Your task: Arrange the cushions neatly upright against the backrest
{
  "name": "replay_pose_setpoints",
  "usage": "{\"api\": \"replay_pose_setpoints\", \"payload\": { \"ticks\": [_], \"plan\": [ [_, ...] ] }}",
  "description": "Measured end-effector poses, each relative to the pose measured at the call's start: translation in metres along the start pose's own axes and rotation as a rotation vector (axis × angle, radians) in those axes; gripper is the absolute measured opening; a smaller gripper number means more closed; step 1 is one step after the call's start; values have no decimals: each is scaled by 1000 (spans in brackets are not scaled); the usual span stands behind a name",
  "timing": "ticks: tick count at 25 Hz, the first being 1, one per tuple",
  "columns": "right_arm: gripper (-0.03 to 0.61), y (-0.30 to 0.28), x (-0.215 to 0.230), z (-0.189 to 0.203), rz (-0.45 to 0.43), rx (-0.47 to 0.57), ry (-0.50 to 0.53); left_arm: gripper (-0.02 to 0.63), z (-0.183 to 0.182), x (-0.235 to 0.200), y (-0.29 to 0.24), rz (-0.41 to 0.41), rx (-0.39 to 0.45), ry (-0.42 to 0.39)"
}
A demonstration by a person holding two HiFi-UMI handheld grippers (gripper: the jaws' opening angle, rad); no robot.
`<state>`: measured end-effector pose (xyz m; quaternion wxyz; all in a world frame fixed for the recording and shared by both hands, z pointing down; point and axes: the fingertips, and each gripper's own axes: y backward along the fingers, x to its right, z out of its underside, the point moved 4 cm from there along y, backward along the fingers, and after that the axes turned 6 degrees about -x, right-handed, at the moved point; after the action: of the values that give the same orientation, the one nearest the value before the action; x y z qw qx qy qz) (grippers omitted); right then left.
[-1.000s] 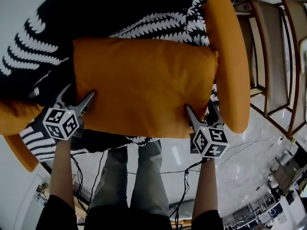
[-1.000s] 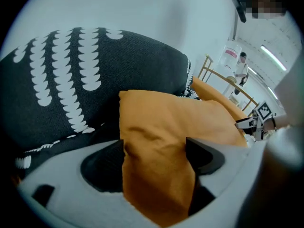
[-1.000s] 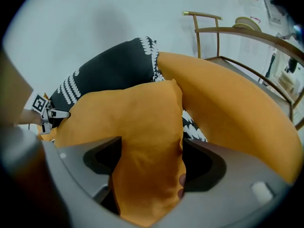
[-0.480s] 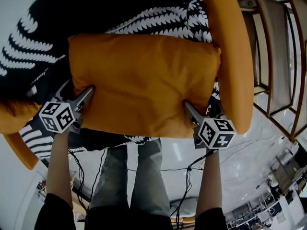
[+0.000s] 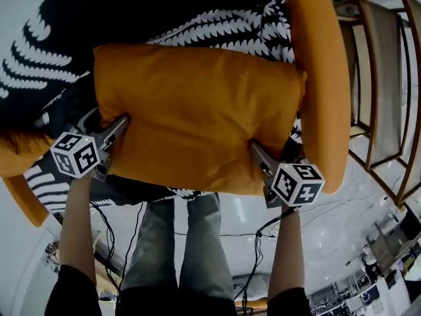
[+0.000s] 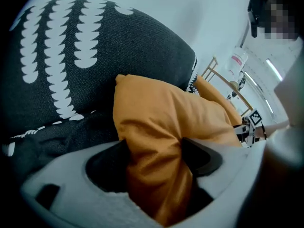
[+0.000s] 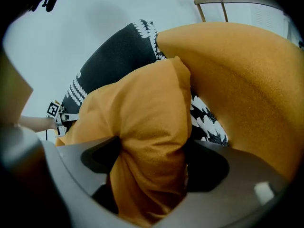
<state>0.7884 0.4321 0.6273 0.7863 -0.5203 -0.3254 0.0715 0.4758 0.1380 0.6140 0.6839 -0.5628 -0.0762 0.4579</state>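
An orange cushion (image 5: 197, 110) lies across the armchair seat, its far edge against a black cushion with white leaf print (image 5: 131, 12) at the backrest. My left gripper (image 5: 108, 122) holds the orange cushion's near left edge, and my right gripper (image 5: 273, 151) holds its near right corner. In the left gripper view, folded orange cloth (image 6: 156, 118) fills the gap of the left gripper (image 6: 154, 156), and both pads press on it. The right gripper (image 7: 152, 160) likewise pinches a bunched fold of the cushion (image 7: 137, 113). Both pairs of jaws are closing on the fabric.
The chair's orange right armrest (image 5: 322, 78) curves close beside the cushion, and the left armrest (image 5: 20, 157) sits by my left gripper. A wooden chair frame (image 5: 381, 78) stands at the right. The person's legs (image 5: 177, 249) and cables are below on the pale floor.
The orange cushion has shifted a little toward the backrest and left. Both grippers kept their hold on its near edge and moved slightly with it.
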Motion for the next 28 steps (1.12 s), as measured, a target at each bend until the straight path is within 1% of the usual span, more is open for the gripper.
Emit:
{"api": "replay_pose_setpoints", "payload": {
  "ticks": [4, 7, 10, 12, 14, 18, 23, 28],
  "plan": [
    [407, 0, 0, -1, 13, -4, 18, 298, -1, 11, -1, -25, -6, -44],
    [369, 3, -5, -1, 34, -4, 46, 243, 0, 19, 5, -48, 9, -85],
    [321, 13, -13, -2, 70, 28, 106, 194, 1, 29, 13, -53, 35, -121],
    [290, 20, -15, -3, 99, 60, 146, 150, 1, 36, 15, -49, 50, -145],
    [267, 26, -21, -1, 129, 88, 180, 138, 4, 41, 21, -54, 66, -159],
    [244, 43, -44, 2, 169, 128, 240, 121, 14, 46, 49, -77, 116, -163],
    [239, 64, -71, -3, 171, 182, 309, 120, 21, 51, 89, -117, 195, -150],
    [241, 80, -91, -24, 151, 217, 351, 120, 11, 60, 128, -165, 266, -143]
  ]
}}
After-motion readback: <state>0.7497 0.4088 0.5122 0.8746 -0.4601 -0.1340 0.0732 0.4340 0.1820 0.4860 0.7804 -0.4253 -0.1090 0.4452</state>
